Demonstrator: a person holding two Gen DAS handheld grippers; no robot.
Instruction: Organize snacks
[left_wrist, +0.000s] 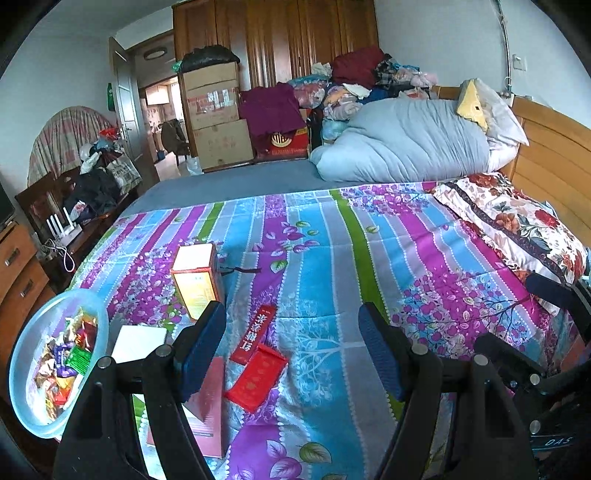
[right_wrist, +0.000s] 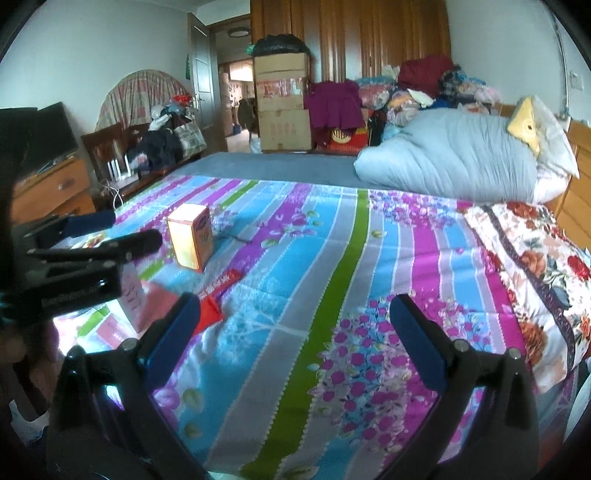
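Observation:
Snacks lie on a striped floral quilt (left_wrist: 332, 240). An orange box (left_wrist: 195, 280) stands upright, with a long red packet (left_wrist: 255, 332) and a flat red packet (left_wrist: 258, 376) in front of it. A pink box (left_wrist: 208, 398) and a white box (left_wrist: 138, 343) sit by a clear bowl (left_wrist: 22, 384) holding wrapped candies. My left gripper (left_wrist: 291, 308) hovers open above the red packets, with nothing between its fingers. My right gripper (right_wrist: 295, 301) is open over bare quilt (right_wrist: 332, 258), to the right of the orange box (right_wrist: 192, 240) and the long red packet (right_wrist: 218, 286). The left gripper (right_wrist: 114, 230) shows at the left edge.
A folded grey duvet (left_wrist: 406, 140) and pillows lie at the far end of the bed. A floral pillow (left_wrist: 517, 229) rests by the wooden headboard (left_wrist: 554, 155) on the right. A wooden dresser (left_wrist: 18, 266) and a cluttered chair stand to the left, with cardboard boxes (left_wrist: 218, 118) beyond.

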